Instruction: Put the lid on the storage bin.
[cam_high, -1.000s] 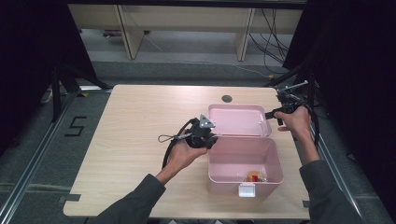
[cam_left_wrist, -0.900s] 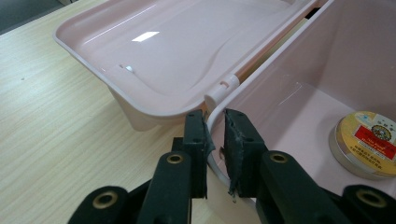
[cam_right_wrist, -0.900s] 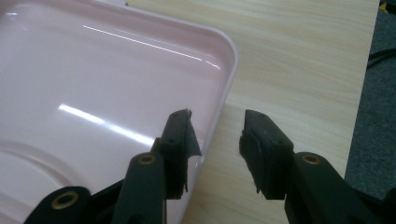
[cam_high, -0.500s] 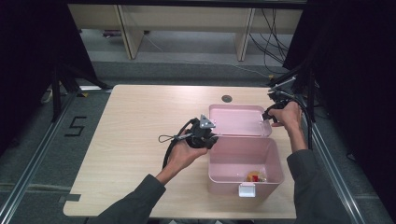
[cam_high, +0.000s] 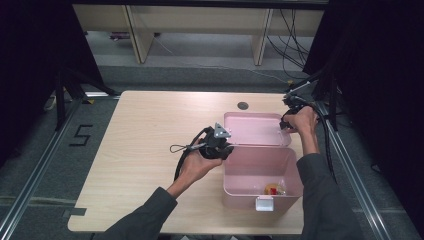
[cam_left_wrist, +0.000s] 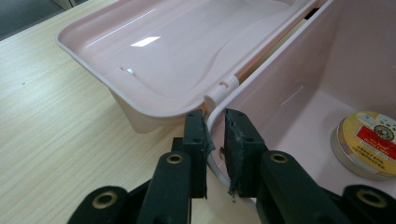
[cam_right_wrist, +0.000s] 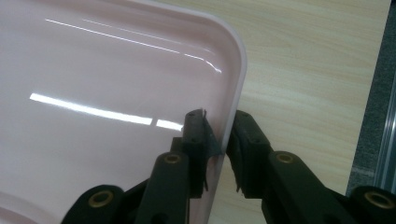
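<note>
1. The high view looked forward and down from above the person's side, taking in the whole counter (cam_high: 150, 150) from well back.
2. The left gripper view looked along its jaws, very near the pink box (cam_left_wrist: 280, 84) rim.
3. The right gripper view sat close at the lid (cam_right_wrist: 116, 93) edge.
4. All three shared the open box.

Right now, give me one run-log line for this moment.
left gripper: shut on pink box rim | right gripper: straddling open lid edge | round tin in box
</note>
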